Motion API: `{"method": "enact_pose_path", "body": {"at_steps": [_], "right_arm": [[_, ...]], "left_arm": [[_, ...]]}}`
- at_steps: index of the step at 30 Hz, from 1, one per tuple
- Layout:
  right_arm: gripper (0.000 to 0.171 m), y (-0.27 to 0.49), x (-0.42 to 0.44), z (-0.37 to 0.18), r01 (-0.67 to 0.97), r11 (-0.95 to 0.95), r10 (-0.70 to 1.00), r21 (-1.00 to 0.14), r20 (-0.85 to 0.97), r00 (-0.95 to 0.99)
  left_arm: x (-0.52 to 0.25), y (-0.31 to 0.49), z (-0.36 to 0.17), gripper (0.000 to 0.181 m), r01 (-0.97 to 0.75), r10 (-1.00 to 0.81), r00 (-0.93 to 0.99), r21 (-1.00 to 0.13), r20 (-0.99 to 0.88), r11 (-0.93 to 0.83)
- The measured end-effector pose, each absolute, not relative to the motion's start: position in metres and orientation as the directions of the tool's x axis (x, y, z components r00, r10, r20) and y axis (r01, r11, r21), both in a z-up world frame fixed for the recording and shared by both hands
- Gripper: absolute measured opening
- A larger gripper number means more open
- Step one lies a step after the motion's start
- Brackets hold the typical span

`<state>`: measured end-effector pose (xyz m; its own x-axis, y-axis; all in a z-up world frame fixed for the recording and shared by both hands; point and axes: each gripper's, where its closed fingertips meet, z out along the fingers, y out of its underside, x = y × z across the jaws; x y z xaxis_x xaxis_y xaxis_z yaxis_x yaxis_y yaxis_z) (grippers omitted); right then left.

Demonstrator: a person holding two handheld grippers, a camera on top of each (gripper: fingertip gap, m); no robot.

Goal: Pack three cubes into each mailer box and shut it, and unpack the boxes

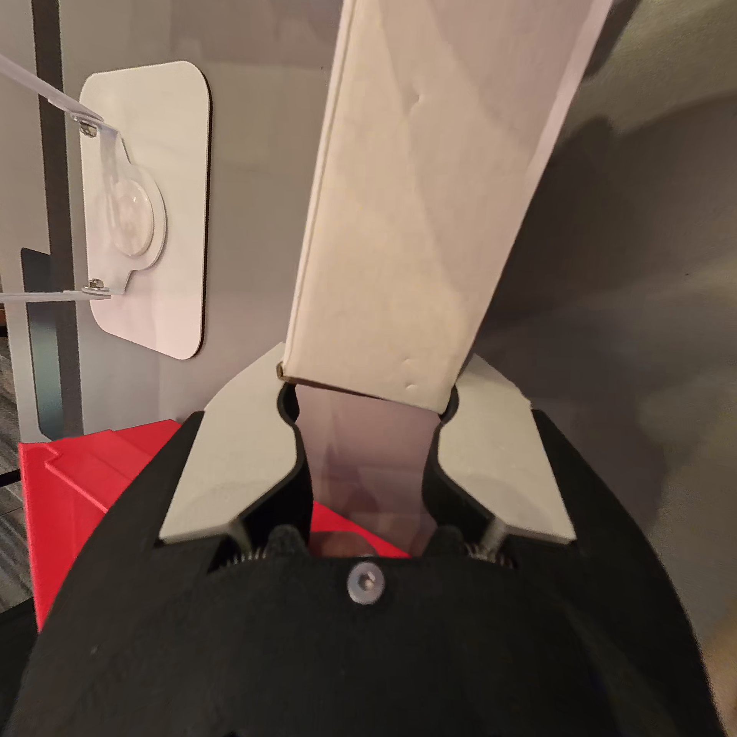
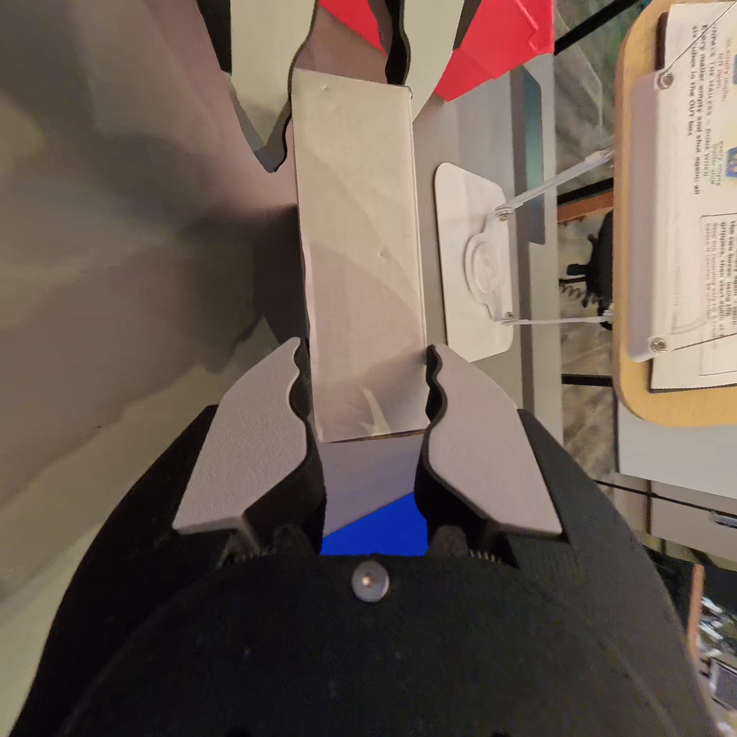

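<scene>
A white mailer box [image 1: 399, 199] is held off the grey table between both grippers, gripped at opposite ends. It looks closed, and no cubes show. My left gripper [image 1: 367, 393] is shut on the near end of the box in the left wrist view. My right gripper [image 2: 367, 351] is shut on the other end of the box [image 2: 359, 239] in the right wrist view. The left gripper's fingers [image 2: 255, 131] show at the far end of the box there.
A red bin [image 1: 79, 498] sits low on the left, also at the top of the right wrist view [image 2: 498, 36]. A blue bin [image 2: 375, 534] lies under my right gripper. A white plate with a clear stand [image 1: 147, 211] rests on the grey table [image 1: 255, 199]. A wooden board with paper [image 2: 678, 199] stands right. One gripper's finger ends stand about 12 cm off the other's.
</scene>
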<state>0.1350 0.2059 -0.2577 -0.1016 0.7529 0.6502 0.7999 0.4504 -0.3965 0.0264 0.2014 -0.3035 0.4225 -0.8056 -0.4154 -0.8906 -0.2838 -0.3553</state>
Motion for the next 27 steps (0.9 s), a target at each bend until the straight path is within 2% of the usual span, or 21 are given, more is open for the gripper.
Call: {"method": "enact_pose_path", "body": {"at_steps": [5, 14, 19, 22, 24, 27], "right_arm": [[0.054, 0.203, 0.137, -0.260, 0.790, 0.352, 0.876, -0.502, 0.475, -0.089], [0.052, 0.201, 0.137, -0.253, 0.787, 0.163, 0.985, -0.596, 0.144, -0.095], [0.052, 0.203, 0.137, -0.251, 0.814, 0.104, 0.994, -0.572, 0.033, -0.104], [0.053, 0.199, 0.137, -0.246, 0.801, 0.008, 0.987, -0.599, -0.123, -0.102], [0.053, 0.201, 0.136, -0.246, 0.795, 0.016, 0.988, -0.606, -0.112, -0.106], [0.054, 0.201, 0.137, -0.247, 0.812, 0.084, 0.995, -0.577, 0.007, -0.099]], "left_arm": [[0.027, 0.200, -0.303, 0.067, -0.900, -0.813, 0.405, -0.338, -0.418, -0.275], [0.025, 0.201, -0.303, 0.063, -0.906, -0.815, 0.391, -0.335, -0.427, -0.260], [0.025, 0.202, -0.303, 0.063, -0.907, -0.812, 0.389, -0.335, -0.435, -0.255], [0.024, 0.202, -0.303, 0.063, -0.917, -0.813, 0.367, -0.324, -0.452, -0.234], [0.024, 0.202, -0.303, 0.063, -0.911, -0.813, 0.378, -0.333, -0.443, -0.242], [0.024, 0.202, -0.303, 0.063, -0.913, -0.813, 0.374, -0.331, -0.447, -0.238]]}}
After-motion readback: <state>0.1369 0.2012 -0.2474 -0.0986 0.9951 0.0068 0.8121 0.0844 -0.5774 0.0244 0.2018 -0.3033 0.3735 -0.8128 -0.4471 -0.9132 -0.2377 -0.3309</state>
